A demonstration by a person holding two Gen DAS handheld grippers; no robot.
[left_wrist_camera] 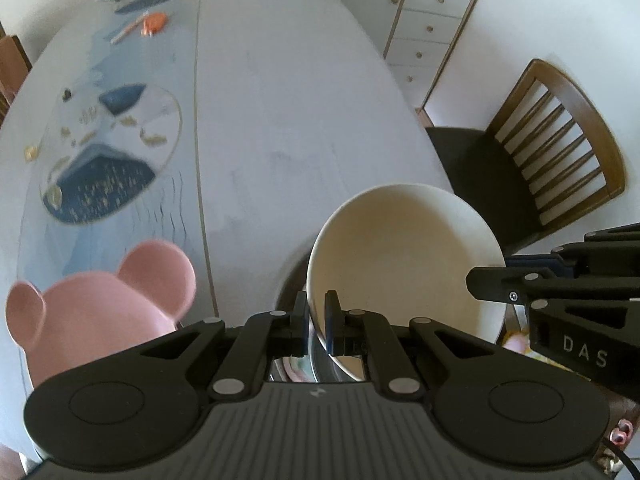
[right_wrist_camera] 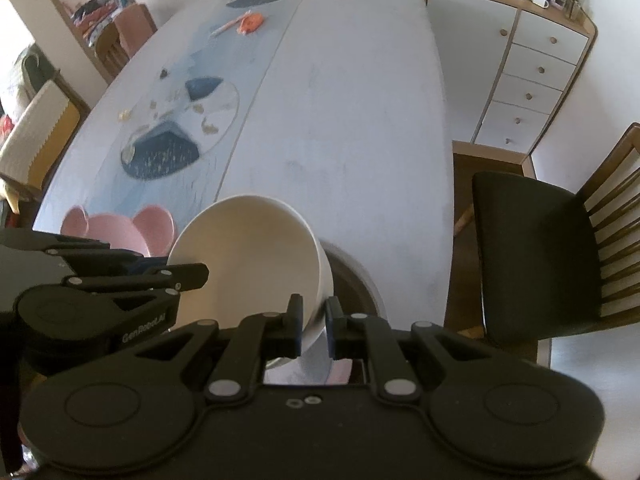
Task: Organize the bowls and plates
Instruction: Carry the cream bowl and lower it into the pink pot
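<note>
Clamping the cream bowl (left_wrist_camera: 404,256) by opposite rims, left tongs (left_wrist_camera: 317,322) and right tongs (right_wrist_camera: 313,326) hold it above the counter (left_wrist_camera: 288,100), pink bear-eared bowl (left_wrist_camera: 100,304) unsorted.

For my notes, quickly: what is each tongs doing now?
Left tongs: closed on the white bowl rim.
Right tongs: closed on the same bowl's rim.

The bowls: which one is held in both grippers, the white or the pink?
The white bowl. The left gripper and the right gripper each clamp its rim. The pink bowl, with round ears, rests untouched on the table.
</note>
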